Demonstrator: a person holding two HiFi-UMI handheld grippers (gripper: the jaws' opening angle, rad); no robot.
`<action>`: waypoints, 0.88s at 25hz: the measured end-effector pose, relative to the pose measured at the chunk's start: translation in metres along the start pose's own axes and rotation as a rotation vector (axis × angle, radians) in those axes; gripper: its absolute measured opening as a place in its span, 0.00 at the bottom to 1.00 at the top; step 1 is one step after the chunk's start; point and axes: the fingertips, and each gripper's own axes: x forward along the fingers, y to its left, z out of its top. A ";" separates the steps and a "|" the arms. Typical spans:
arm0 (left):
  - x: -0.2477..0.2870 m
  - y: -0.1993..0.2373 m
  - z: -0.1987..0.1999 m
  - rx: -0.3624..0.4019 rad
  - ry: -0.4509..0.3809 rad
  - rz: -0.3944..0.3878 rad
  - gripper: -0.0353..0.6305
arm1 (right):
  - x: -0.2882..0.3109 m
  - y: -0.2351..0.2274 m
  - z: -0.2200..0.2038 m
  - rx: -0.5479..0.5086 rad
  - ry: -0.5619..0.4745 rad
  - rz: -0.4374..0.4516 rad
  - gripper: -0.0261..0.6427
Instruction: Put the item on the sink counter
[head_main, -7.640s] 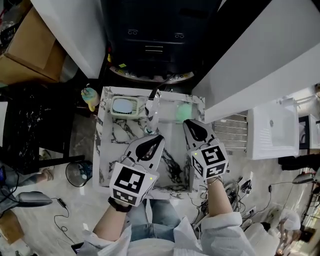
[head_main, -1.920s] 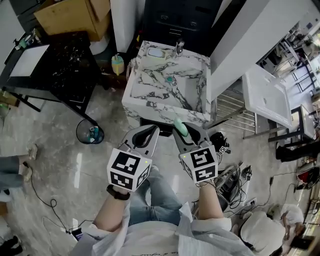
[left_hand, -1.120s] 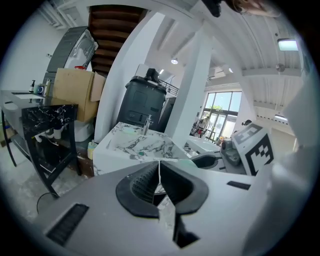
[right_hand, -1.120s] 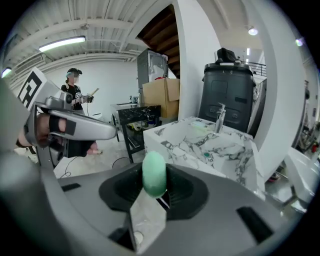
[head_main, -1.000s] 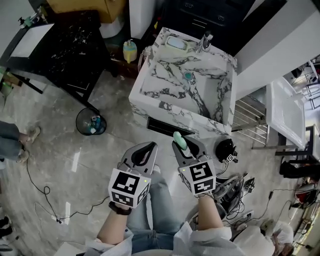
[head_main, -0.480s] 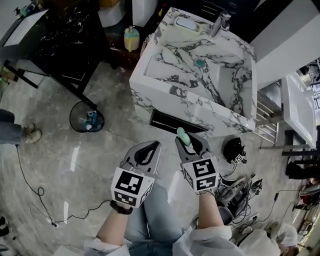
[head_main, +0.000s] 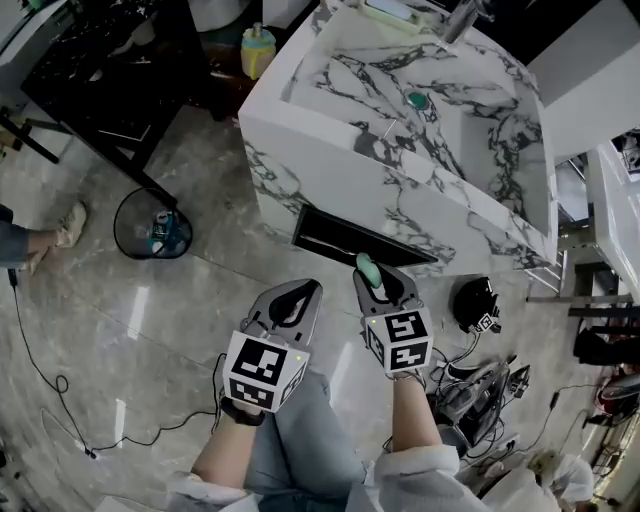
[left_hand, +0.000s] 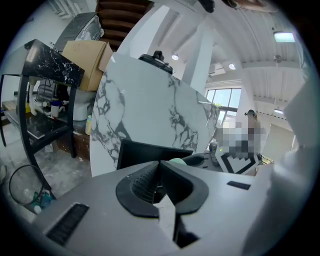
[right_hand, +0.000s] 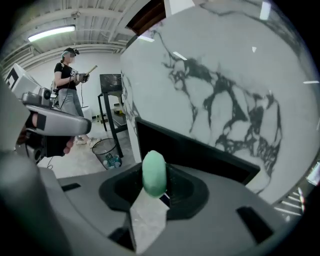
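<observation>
Two grippers: hovering side by side in front of the sink (head_main: 330, 170).
Right gripper (head_main: 378, 282): jaws standing partly closed, pinching the green soap (right_hand: 154, 174) upright between them.
Left gripper (left_hand: 159, 164): jaws pressing together, carrying nothing.
Soap: sitting off the sink, just before its dark front slot.
Bin (head_main: 150, 222): standing left of the sink.

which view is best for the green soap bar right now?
Right gripper view: the green soap bar fills the centre, clamped edge-on in the right gripper. Head view shows only its small tip past the jaws. Left gripper view catches just a sliver behind the shut left gripper.
</observation>
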 end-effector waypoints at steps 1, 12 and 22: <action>0.004 0.002 -0.005 -0.001 -0.002 -0.001 0.09 | 0.006 -0.003 -0.007 0.004 0.002 -0.003 0.24; 0.034 0.029 -0.041 0.014 0.015 -0.018 0.09 | 0.085 -0.022 -0.038 -0.072 -0.012 -0.112 0.24; 0.055 0.049 -0.055 0.020 0.043 -0.033 0.09 | 0.128 -0.048 -0.034 -0.092 -0.048 -0.251 0.24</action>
